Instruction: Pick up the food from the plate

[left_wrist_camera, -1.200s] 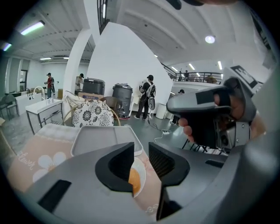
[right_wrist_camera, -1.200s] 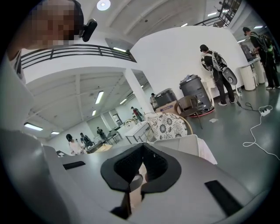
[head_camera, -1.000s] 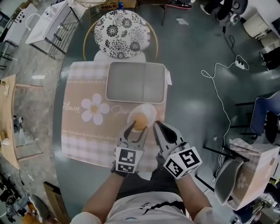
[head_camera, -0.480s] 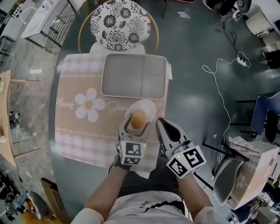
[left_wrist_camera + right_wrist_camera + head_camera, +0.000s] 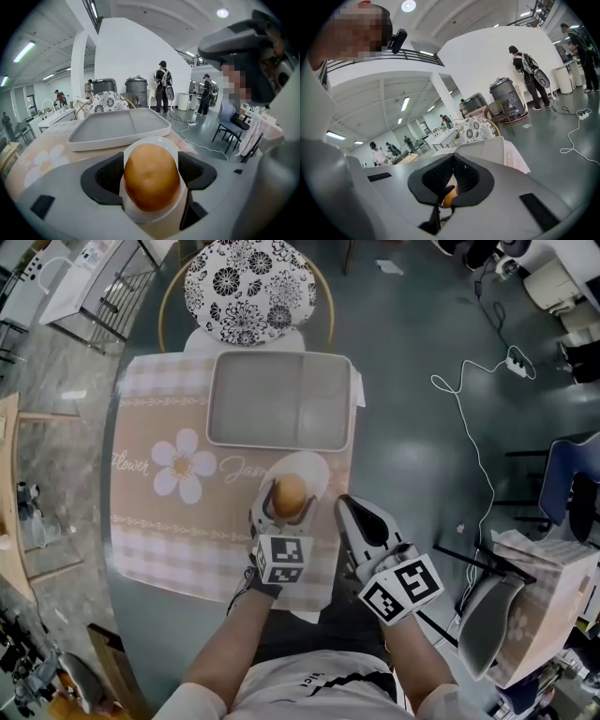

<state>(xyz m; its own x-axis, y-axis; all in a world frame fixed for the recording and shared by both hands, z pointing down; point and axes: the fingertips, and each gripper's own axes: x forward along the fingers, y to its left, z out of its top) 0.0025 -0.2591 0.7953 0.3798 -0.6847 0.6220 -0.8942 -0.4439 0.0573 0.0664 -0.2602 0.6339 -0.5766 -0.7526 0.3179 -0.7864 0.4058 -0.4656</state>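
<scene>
The left gripper (image 5: 286, 514) has moved forward. A moment ago it sat just short of the little white plate (image 5: 317, 469) with its fingers (image 5: 105, 176) closer in. Now the fingers are opening wide, and the food (image 5: 290, 493), a round golden-brown bun, sits right between them. The fingers stand one on each side of the bun, very near it. They do not look like they are squeezing it yet.

The bun is on the plate. The plate rests on the pink checked mat (image 5: 178, 521) on the worktop (image 5: 141, 615), just in front of the big grey tray (image 5: 279, 399), which has nothing in it.

The right gripper (image 5: 351, 508) waits just beside the plate, on its right. Its fingers (image 5: 473, 180) are together and hold nothing. It has hardly moved.

So the reaching part looks done. The bun is lined up in the gap, and I think the next thing is to close the left fingers on it gently and lift. The bun looks soft, so a hard squeeze could squash it. The plate is small and light, so it may slide or tip if a finger bumps its edge.
</scene>
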